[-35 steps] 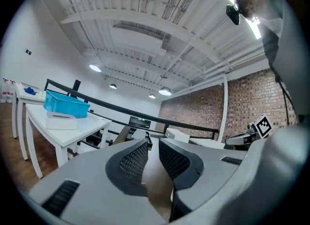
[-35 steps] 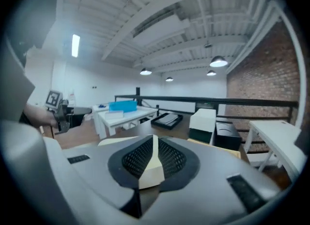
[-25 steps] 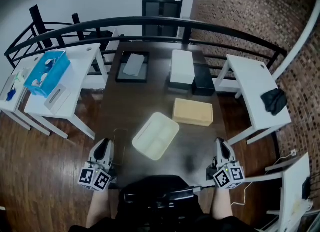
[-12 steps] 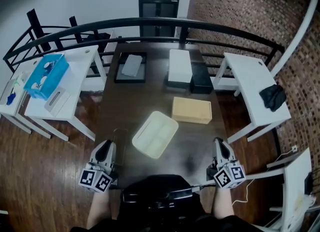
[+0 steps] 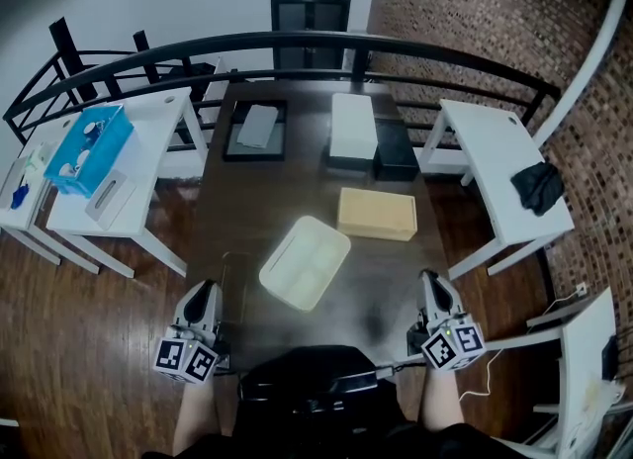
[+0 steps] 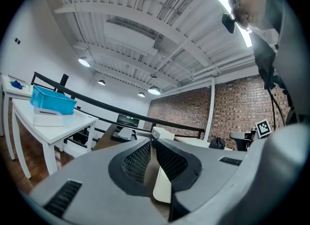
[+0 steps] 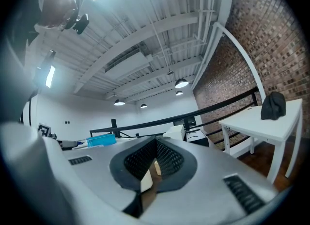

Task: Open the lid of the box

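Box (image 5: pixel 305 262): cream-white, lid on, lying askew on the near half of the dark table (image 5: pixel 247 220), with bare tabletop on every side. Left gripper (image 5: pixel 205 294) is at the table's near-left corner, jaws closing to a narrow gap with nothing in it. Right gripper (image 5: pixel 431 282) is at the near-right corner, tips together, empty. Both are well apart from the box. Each gripper carries one cube of black-and-white square markers, the only print I can make out. Count on the table: one tan box (image 5: pixel 377 214) just beyond the cream one, near the right edge; one white box (image 5: pixel 353 129) and one black box (image 5: pixel 399 150) side by side at the far end; one black tray (image 5: pixel 259 131) far-left. Off the table: a blue bin (image 5: pixel 89 145) on the left white side table and a dark cloth (image 5: pixel 539 188) on the right one.
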A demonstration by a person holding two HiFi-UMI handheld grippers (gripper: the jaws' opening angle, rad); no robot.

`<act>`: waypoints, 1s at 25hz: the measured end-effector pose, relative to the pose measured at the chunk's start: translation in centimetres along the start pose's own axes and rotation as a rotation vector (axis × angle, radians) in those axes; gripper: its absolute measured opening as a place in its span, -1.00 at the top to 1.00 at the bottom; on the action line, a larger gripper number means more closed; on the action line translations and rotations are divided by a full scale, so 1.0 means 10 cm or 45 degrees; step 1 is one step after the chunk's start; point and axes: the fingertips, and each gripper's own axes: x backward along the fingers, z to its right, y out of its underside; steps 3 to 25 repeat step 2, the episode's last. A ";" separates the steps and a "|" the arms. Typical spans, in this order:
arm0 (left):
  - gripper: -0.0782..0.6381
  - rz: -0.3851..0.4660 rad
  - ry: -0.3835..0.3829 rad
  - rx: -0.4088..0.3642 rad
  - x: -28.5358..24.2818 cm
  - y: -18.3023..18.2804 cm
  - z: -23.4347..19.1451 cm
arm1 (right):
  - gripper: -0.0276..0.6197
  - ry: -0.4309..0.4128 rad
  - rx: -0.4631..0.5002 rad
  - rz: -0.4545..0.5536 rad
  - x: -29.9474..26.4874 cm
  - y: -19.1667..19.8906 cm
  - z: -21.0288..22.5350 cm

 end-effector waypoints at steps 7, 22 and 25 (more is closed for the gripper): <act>0.70 0.006 -0.009 -0.008 0.00 0.00 -0.01 | 0.91 -0.006 -0.002 -0.007 0.00 0.03 0.00; 0.70 0.006 -0.009 -0.008 0.00 0.00 -0.01 | 0.91 -0.006 -0.002 -0.007 0.00 0.03 0.00; 0.70 0.006 -0.009 -0.008 0.00 0.00 -0.01 | 0.91 -0.006 -0.002 -0.007 0.00 0.03 0.00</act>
